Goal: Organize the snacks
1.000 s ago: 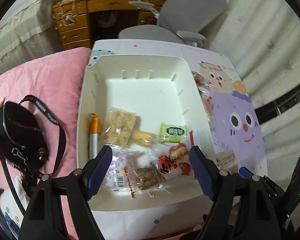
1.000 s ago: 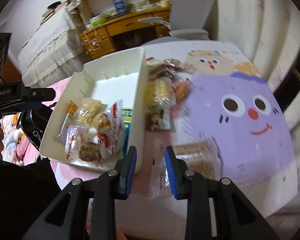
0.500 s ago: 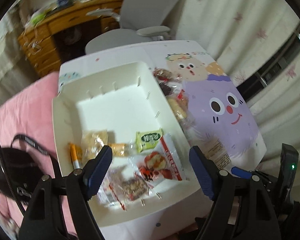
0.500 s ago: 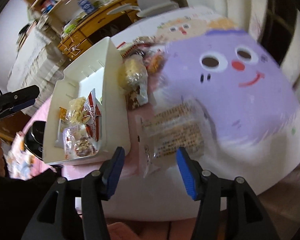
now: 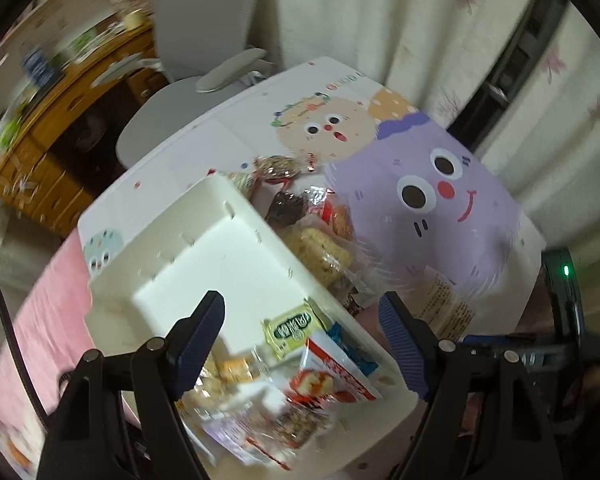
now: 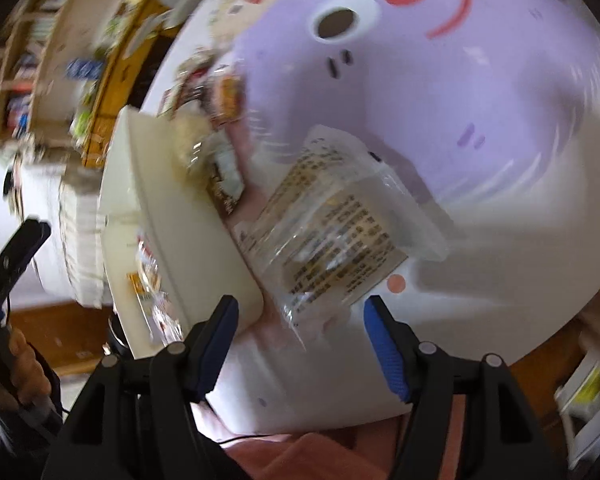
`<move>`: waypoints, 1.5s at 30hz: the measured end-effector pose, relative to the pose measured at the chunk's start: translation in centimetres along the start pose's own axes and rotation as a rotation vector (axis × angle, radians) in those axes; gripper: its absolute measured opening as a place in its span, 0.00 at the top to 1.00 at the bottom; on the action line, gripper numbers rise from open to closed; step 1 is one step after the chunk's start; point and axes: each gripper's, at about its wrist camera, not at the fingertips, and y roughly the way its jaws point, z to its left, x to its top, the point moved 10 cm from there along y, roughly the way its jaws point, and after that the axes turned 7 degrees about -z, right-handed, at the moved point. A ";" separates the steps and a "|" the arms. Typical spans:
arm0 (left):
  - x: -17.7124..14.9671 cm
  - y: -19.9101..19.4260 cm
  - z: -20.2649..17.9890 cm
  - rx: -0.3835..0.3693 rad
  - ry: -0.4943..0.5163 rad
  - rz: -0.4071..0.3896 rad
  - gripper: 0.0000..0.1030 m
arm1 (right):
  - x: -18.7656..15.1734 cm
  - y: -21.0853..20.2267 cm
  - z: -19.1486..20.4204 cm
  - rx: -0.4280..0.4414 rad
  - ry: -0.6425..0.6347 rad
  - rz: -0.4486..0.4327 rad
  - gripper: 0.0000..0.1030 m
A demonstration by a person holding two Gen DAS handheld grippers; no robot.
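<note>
Lying flat on the table just beside the white tray, the clear wrapped snack sits ahead of the right gripper, whose jaws have just been opening with nothing pinched, apparently lining up to take it. The left gripper hangs spread and empty over the tray's near corner, where several snacks already lie.

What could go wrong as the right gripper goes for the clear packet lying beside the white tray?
The right gripper, jaws just opened with nothing between them, hangs partly over the white tray corner, so one finger could catch the wall instead of the clear packet. The crinkly wrapper might slip. Dragging it could disturb the snack pile beside the tray.
</note>
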 end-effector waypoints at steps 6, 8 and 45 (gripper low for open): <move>2.0 2.5 -1.9 -0.034 0.177 0.079 0.22 | 1.3 1.7 -1.0 -0.004 0.252 0.058 0.25; 2.5 3.5 -2.6 -0.044 0.226 0.106 0.19 | 1.6 2.0 -1.0 -0.023 0.313 0.063 0.22; -1.2 20.0 -6.1 -0.128 0.503 0.620 0.14 | 1.9 5.5 -3.2 -0.190 0.737 0.195 0.21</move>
